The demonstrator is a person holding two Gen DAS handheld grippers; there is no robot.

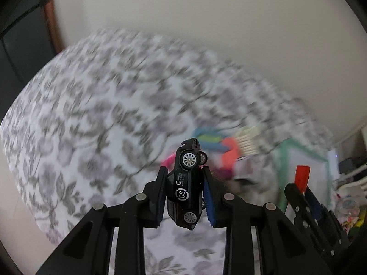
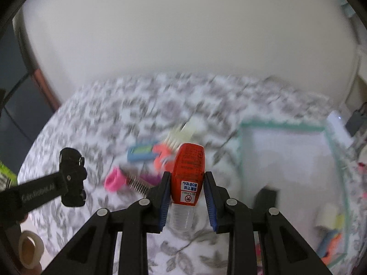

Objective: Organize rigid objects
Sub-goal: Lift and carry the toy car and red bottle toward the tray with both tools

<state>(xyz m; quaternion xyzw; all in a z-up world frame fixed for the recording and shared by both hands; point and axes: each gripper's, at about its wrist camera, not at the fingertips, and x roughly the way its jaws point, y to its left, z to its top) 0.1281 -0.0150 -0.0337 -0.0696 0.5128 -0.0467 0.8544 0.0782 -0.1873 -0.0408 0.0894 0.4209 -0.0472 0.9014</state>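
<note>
Left tongs (image 1: 184, 193) clamp a black toy car (image 1: 186, 188) nose-up above the leaf-patterned cloth (image 1: 80, 114); right tongs (image 2: 187, 197) pinch a red bottle (image 2: 188, 174), clear cap toward the camera. Blurred colourful items (image 2: 146, 153) lie below, beside a green-rimmed white tray (image 2: 284, 126).

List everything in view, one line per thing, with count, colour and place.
toy car: one, black, nose-up between the left gripper's pads
bottle: one, red with clear cap, cap-down in the right gripper
bin: one, white with green rim, right on the bed
loose items: several, pink, blue, orange, blurred, mid-bed
bedspread: one, white with grey leaves
tape roll: one, cream, lower left
left gripper: black, shut on the car
right gripper: black, shut on the bottle
</note>
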